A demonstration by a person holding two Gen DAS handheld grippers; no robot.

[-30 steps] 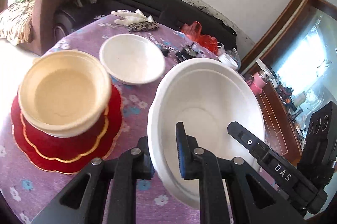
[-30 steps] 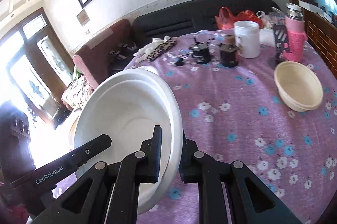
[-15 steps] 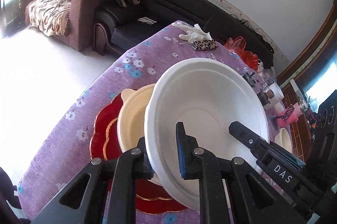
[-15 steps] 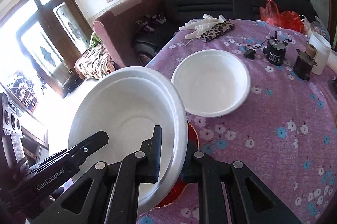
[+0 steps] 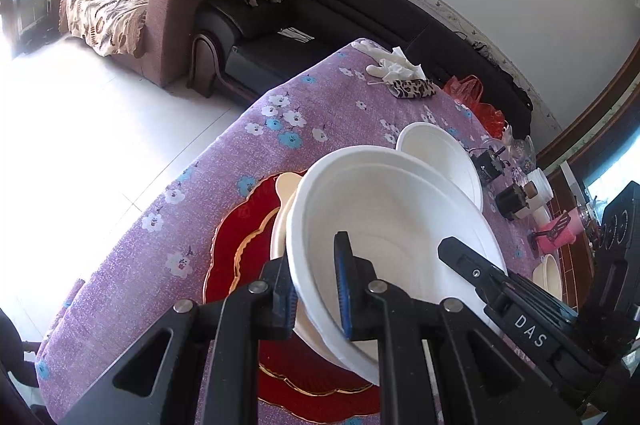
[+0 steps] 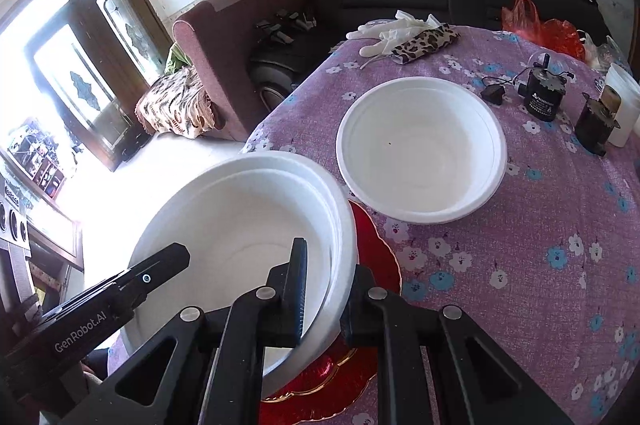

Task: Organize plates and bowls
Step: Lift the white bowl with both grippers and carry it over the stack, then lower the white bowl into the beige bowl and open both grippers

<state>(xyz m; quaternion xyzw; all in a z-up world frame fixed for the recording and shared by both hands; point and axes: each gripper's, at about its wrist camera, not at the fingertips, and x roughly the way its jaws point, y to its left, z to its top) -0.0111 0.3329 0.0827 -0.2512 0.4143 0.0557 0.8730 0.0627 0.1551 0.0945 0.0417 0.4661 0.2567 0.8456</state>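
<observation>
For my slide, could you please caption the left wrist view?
Both hand-held grippers hold a white bowl by its rim above a cream bowl on red plates.

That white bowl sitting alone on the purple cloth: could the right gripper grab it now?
Probably not yet: the right gripper is shut on the big white bowl, shared with the left gripper. The lone bowl itself lies unobstructed.

both grippers point steeply down and forward. the left gripper (image 5: 318, 289) is clamped on the near rim of a white bowl (image 5: 392, 209), one finger inside the wall and one outside. the right gripper (image 6: 326, 289) is clamped on the opposite rim of the same bowl, again one finger inside and one outside. in each wrist view the other gripper's black finger reaches in across the bowl from the side. no hand or sleeve shows clearly.
</observation>
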